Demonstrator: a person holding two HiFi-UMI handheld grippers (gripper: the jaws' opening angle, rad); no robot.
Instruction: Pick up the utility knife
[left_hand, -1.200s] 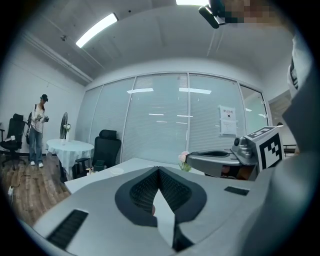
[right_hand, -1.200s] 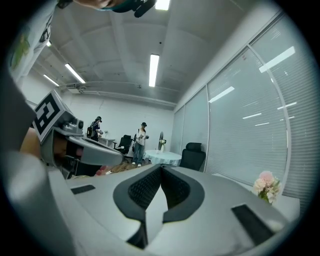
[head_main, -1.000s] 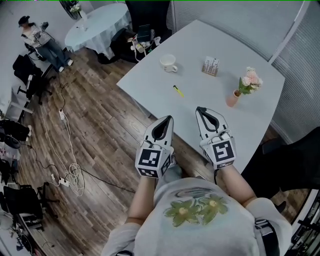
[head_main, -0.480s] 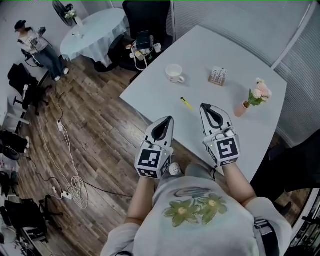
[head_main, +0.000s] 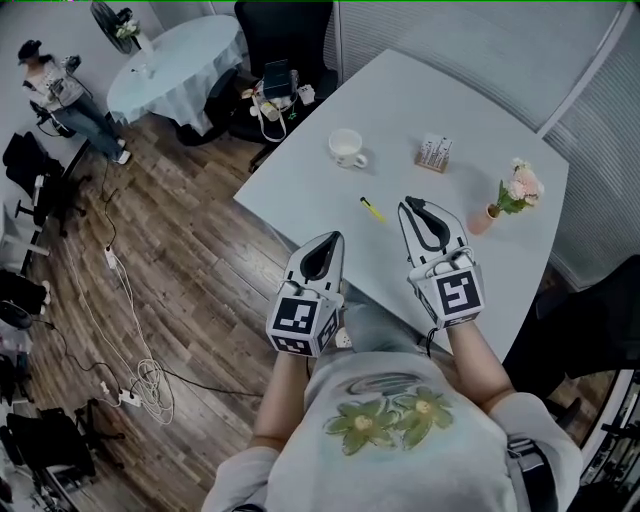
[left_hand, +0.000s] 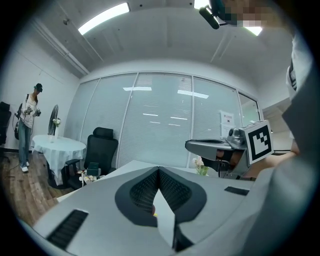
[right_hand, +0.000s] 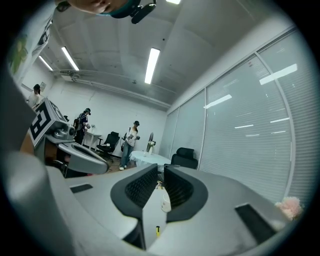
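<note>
While neither gripper had reached anything, we were at the approach step. The utility knife (head_main: 372, 209) lay untouched on the white table (head_main: 480, 90), nearer to us than the mug (head_main: 346, 147) and a little to the left of the tip of the right gripper (head_main: 410, 204). The right gripper's jaws had just been opening and stood a narrow slit apart with nothing between them. Through that slit its own view showed the knife lying ahead on the table. The left gripper (head_main: 333, 240) hung by the near table edge with its jaws pressed together, empty. We judged that the next move called for widening the right jaws further. The tip would then swing left and down over the knife's slim body and straddle it across its width before closing.
</note>
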